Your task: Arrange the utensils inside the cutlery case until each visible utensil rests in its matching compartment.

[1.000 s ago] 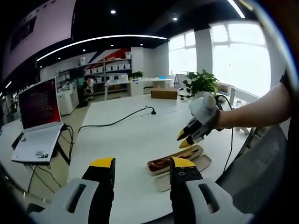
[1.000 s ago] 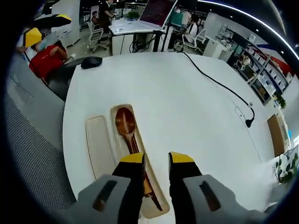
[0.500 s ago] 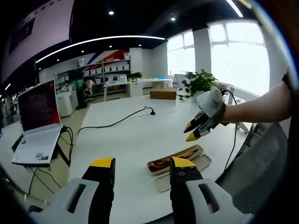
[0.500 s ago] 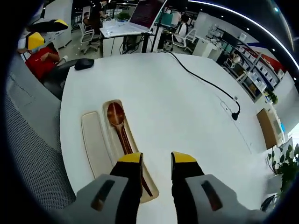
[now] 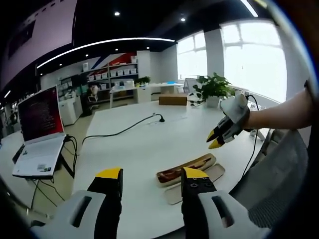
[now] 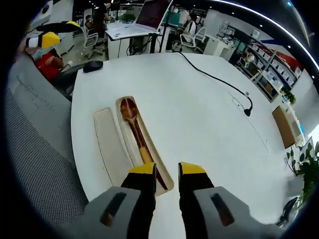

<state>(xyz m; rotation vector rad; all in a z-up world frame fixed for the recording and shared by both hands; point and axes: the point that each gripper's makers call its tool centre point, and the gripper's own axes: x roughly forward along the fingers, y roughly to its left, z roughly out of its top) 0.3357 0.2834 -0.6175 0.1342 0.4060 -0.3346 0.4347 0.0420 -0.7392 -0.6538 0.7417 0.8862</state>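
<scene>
While spoon [image 6: 137, 130] lies in case [image 6: 132, 145], right claw [image 6: 167, 170] hovers just beyond, jaws apart

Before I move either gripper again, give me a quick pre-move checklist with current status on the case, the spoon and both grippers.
1. Wooden spoon lying inside beige cutlery case: ok.
2. Flat beige lid beside the case, off it: ok.
3. Right gripper empty, jaws apart: ok.
4. Left gripper empty, jaws apart: ok.
5. Case and spoon in sight in both views: ok.
6. Other utensils left to sort: cannot tell.
</scene>
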